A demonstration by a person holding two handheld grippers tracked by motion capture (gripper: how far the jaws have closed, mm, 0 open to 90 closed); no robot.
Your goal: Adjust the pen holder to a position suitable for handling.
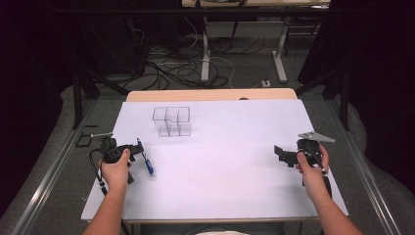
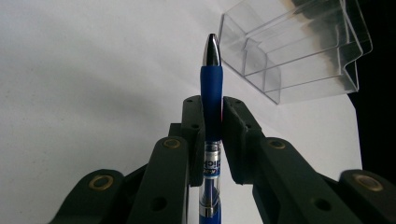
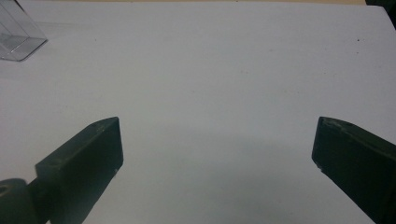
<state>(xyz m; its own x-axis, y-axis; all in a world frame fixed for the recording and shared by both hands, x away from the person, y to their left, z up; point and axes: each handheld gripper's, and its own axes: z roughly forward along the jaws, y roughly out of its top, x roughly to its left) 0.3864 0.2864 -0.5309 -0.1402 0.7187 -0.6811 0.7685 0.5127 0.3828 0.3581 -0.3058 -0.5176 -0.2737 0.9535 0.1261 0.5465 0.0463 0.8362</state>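
A blue pen [image 1: 146,160] with a silver tip is clamped between the jaws of my left gripper [image 1: 136,152], low over the left side of the white table [image 1: 220,176]. In the left gripper view the pen [image 2: 212,88] runs up between the pads, and the left gripper [image 2: 212,116] is shut on its barrel. A clear plastic organizer [image 1: 171,121] with several compartments stands at the back left, ahead of the pen tip; it appears as the organizer [image 2: 289,51] at upper right. My right gripper [image 1: 282,154] is held at the right side, its jaws wide apart with bare table between them [image 3: 217,149].
A corner of the organizer [image 3: 16,37] sits far left in the right gripper view. Beyond the table's wooden far edge [image 1: 210,94] lie floor cables [image 1: 171,68] and white desk legs [image 1: 205,58]. A small black frame [image 1: 84,139] lies on the floor at left.
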